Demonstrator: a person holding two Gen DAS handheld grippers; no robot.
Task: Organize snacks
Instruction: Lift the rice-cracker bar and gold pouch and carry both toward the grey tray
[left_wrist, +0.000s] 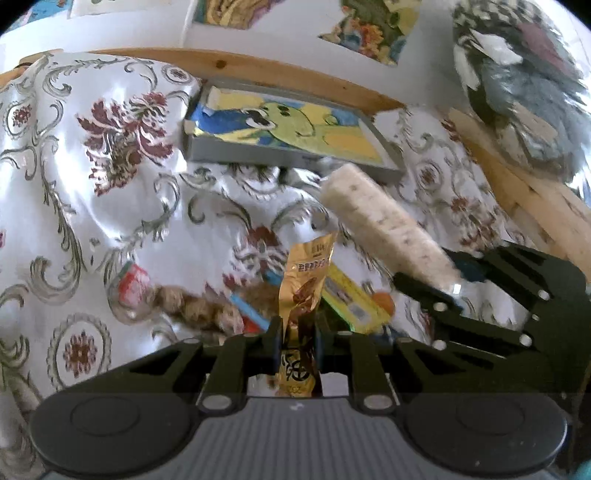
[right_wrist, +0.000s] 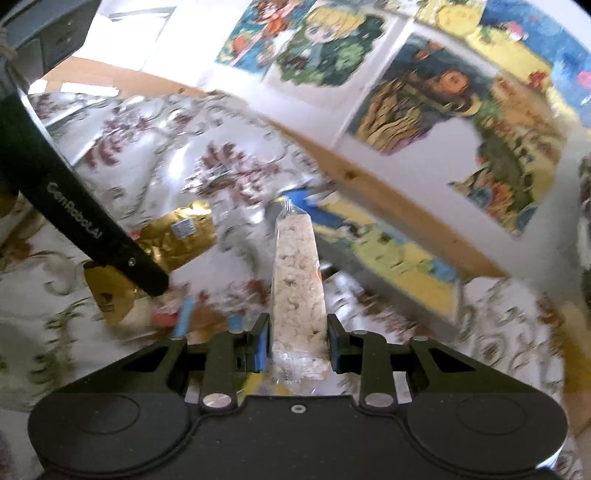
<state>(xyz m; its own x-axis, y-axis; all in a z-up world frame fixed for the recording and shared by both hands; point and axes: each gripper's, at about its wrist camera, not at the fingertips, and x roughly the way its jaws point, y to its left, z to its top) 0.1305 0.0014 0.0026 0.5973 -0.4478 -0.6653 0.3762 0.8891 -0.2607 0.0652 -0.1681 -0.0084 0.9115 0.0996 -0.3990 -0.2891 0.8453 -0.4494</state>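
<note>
Floral-clothed bench. Left gripper clamps gold packet; right gripper clamps rice bar. Grey tray ahead apparently unfilled; loose snacks remain below.

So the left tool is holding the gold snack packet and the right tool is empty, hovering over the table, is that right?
Not quite. The left tool does hold the gold snack packet, but the right tool isn't empty: it grips a clear-wrapped puffed rice bar between its fingers. The right wrist view shows this plainly, and the left wrist view shows the same bar sticking out of the right tool.
</note>
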